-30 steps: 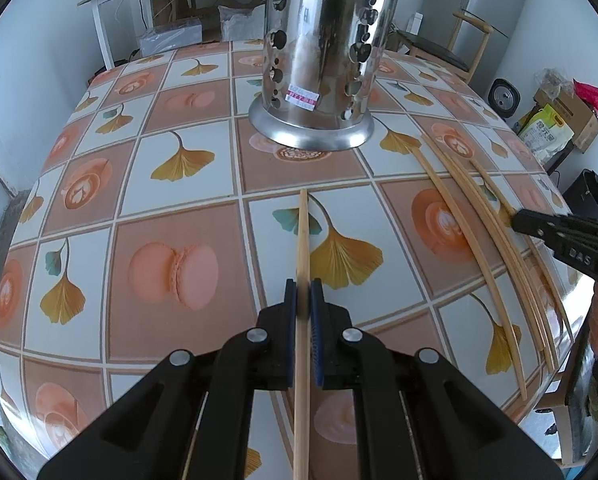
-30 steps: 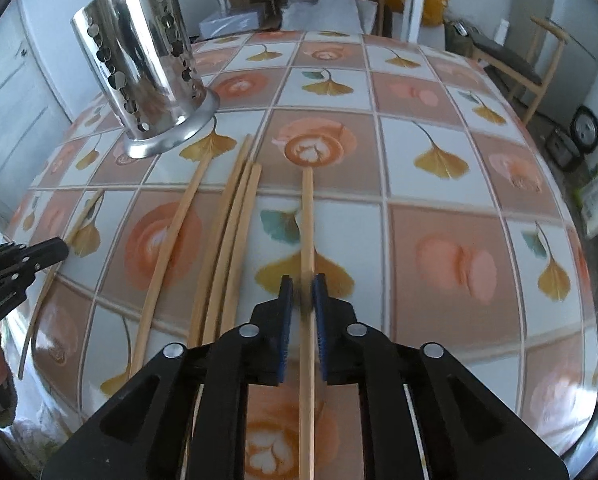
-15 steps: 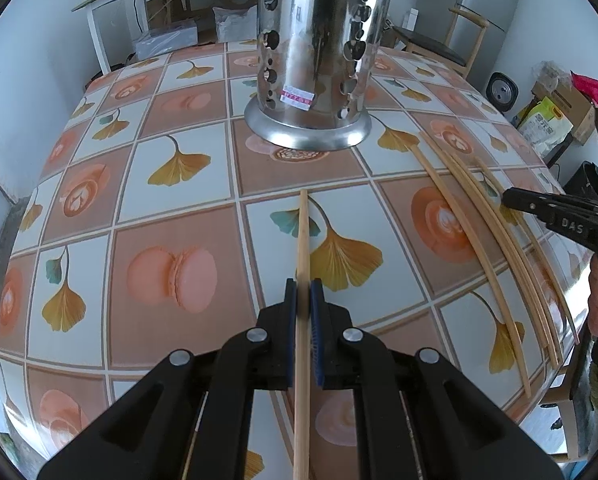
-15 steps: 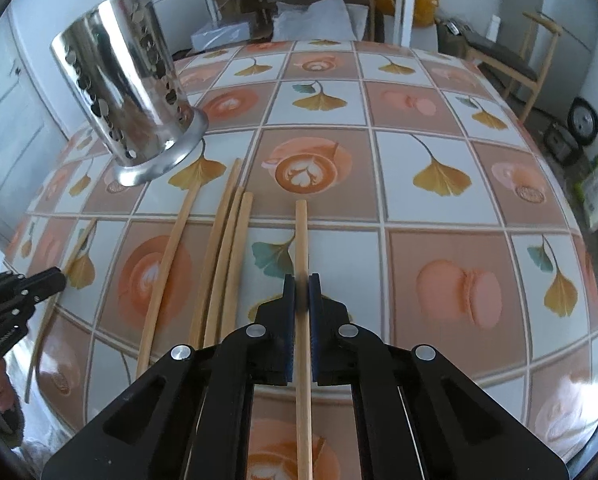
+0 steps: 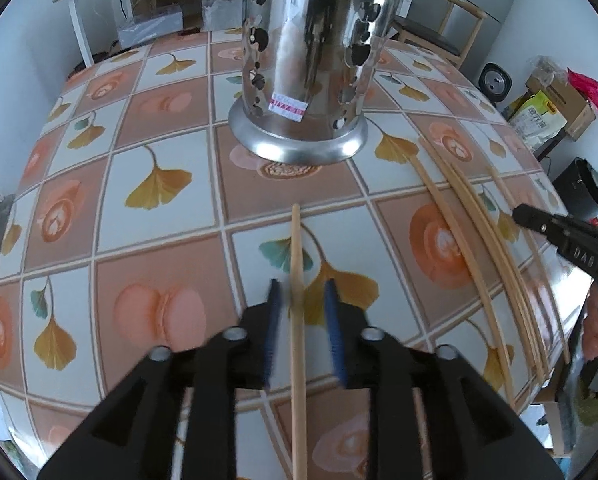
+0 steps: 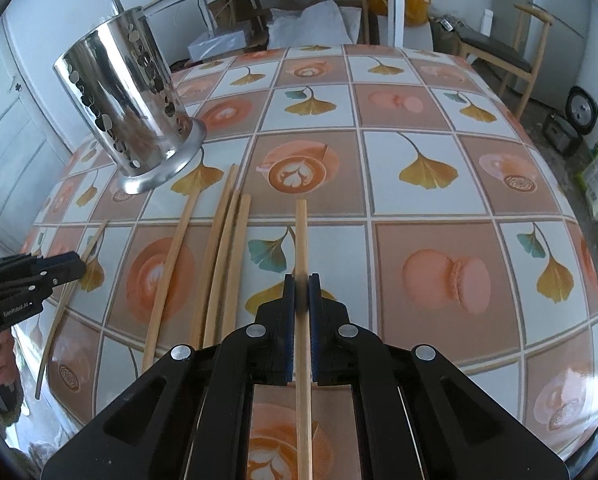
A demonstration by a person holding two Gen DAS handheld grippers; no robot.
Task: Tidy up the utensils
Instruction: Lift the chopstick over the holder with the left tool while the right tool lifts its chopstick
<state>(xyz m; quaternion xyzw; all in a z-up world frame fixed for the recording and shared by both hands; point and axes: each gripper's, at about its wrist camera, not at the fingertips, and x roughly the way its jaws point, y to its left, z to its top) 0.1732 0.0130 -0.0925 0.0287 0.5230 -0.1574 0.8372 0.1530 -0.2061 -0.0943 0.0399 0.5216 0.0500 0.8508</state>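
Observation:
A perforated steel utensil holder [image 5: 311, 60] stands on the patterned table, straight ahead of my left gripper [image 5: 301, 296]. That gripper's blue pads stand apart, with a wooden chopstick [image 5: 298, 280] lying loose between them. My right gripper [image 6: 302, 292] is shut on another chopstick [image 6: 301, 236] and holds it over the table. The holder [image 6: 127, 116] shows at the far left in the right wrist view. Several more chopsticks [image 6: 219, 264] lie side by side on the table left of my right gripper; they also show in the left wrist view [image 5: 479, 248].
The table [image 6: 439, 184] has a tiled cloth with ginkgo leaves and coffee prints. Its edges curve down at both sides. Chairs [image 6: 499, 56], boxes and bags [image 5: 547, 116] stand on the floor beyond the table.
My left gripper has opened and let go of its chopstick. My right gripper has pulled back and lifted a little with its chopstick still held.

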